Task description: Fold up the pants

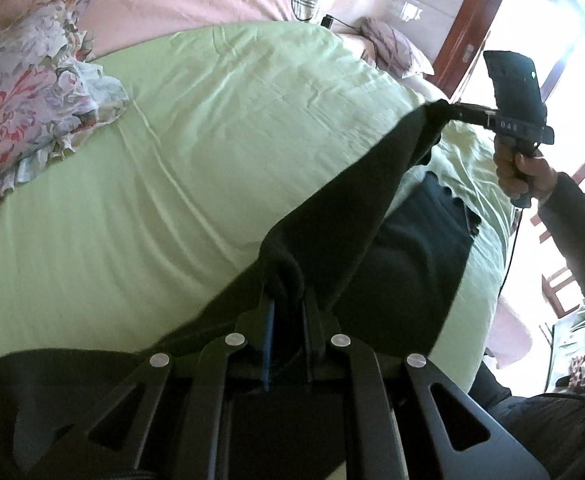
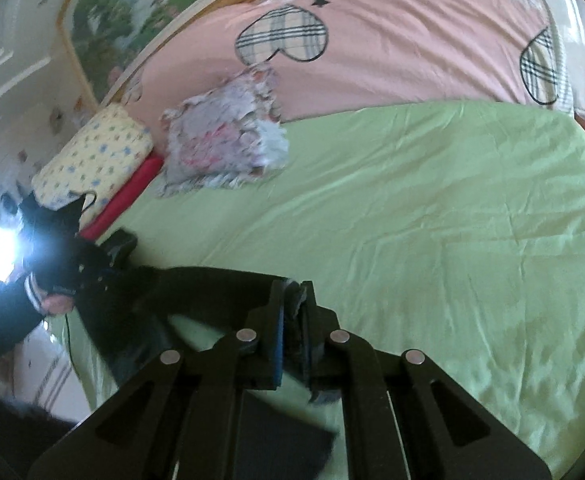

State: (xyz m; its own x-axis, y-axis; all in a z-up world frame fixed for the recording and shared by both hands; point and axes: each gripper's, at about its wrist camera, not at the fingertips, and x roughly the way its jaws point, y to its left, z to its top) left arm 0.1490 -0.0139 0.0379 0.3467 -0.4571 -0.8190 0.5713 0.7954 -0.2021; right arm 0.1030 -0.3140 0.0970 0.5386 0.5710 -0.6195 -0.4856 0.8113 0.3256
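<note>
Dark pants (image 1: 356,216) hang stretched between my two grippers above a light green bed sheet (image 1: 196,152). My left gripper (image 1: 286,300) is shut on one bunched end of the pants. The right gripper (image 1: 450,110) shows at the right of the left wrist view, shut on the other end. In the right wrist view my right gripper (image 2: 294,300) is shut on the dark pants (image 2: 196,284), which stretch left to the left gripper (image 2: 92,264) in a hand. More dark cloth lies on the sheet below.
A floral pillow (image 1: 28,112) lies at the sheet's left side, also shown in the right wrist view (image 2: 224,136). A pink quilt with plaid hearts (image 2: 392,40) lies behind. A yellow dotted pillow (image 2: 92,156) sits far left. A wooden door frame (image 1: 464,20) stands right.
</note>
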